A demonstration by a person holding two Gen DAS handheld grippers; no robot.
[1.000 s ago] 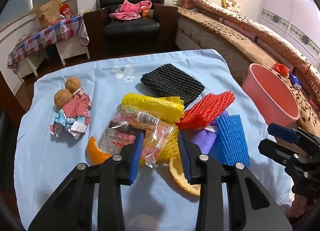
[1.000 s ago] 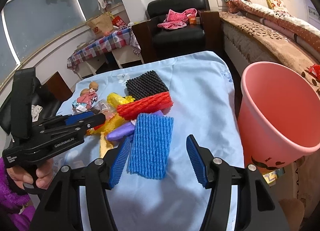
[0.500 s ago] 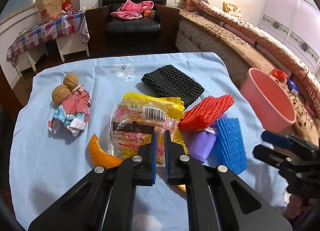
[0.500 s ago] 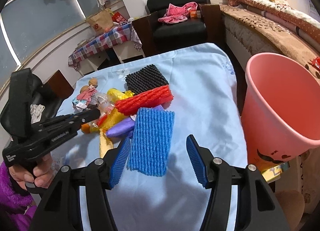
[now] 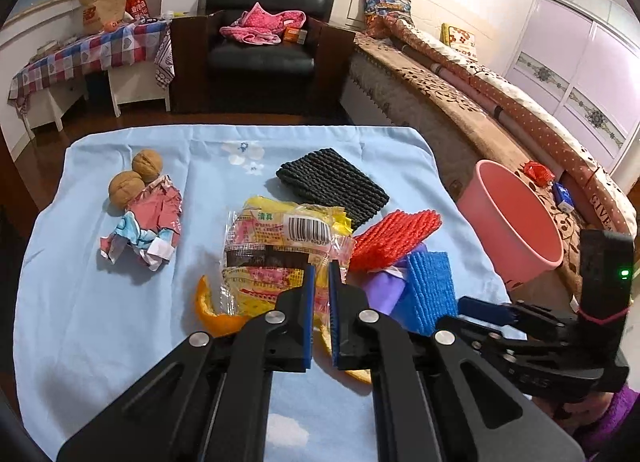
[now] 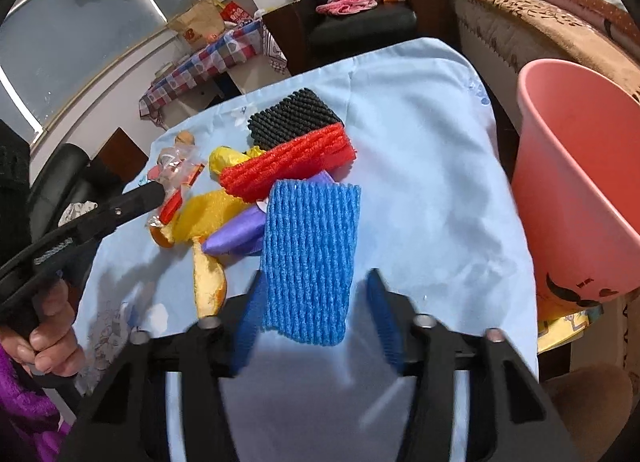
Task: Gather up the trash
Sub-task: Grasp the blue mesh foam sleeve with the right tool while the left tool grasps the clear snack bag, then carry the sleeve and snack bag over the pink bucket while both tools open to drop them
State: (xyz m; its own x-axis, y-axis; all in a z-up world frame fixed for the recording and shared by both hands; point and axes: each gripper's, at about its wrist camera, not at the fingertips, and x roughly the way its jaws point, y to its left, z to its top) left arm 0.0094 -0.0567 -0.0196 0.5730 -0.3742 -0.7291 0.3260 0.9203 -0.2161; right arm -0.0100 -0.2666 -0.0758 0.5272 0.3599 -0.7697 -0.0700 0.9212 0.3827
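Observation:
My left gripper (image 5: 319, 282) is shut on the near edge of a clear printed snack wrapper (image 5: 280, 238), which hangs slightly raised over the trash pile. From the right wrist view, that gripper's black tip (image 6: 156, 192) is seen pinching the wrapper (image 6: 176, 166). My right gripper (image 6: 316, 276) straddles the near end of a blue foam net (image 6: 310, 258), and its jaws are closing. The left pad is at the net's edge while the right pad still stands off it. A pink bucket (image 6: 580, 182) stands beside the table on the right.
On the light blue cloth (image 5: 100, 322) lie a red foam net (image 5: 394, 236), a black foam net (image 5: 332, 182), a yellow bag (image 6: 228, 158), a purple scrap (image 5: 384, 286), orange peel (image 5: 212, 310), crumpled paper (image 5: 148, 222) and two walnuts (image 5: 136, 178). A bed runs along the right.
The left jaws closed on the snack wrapper and lifted it a little off the pile. The right gripper dropped over the blue foam net and its jaws narrowed.

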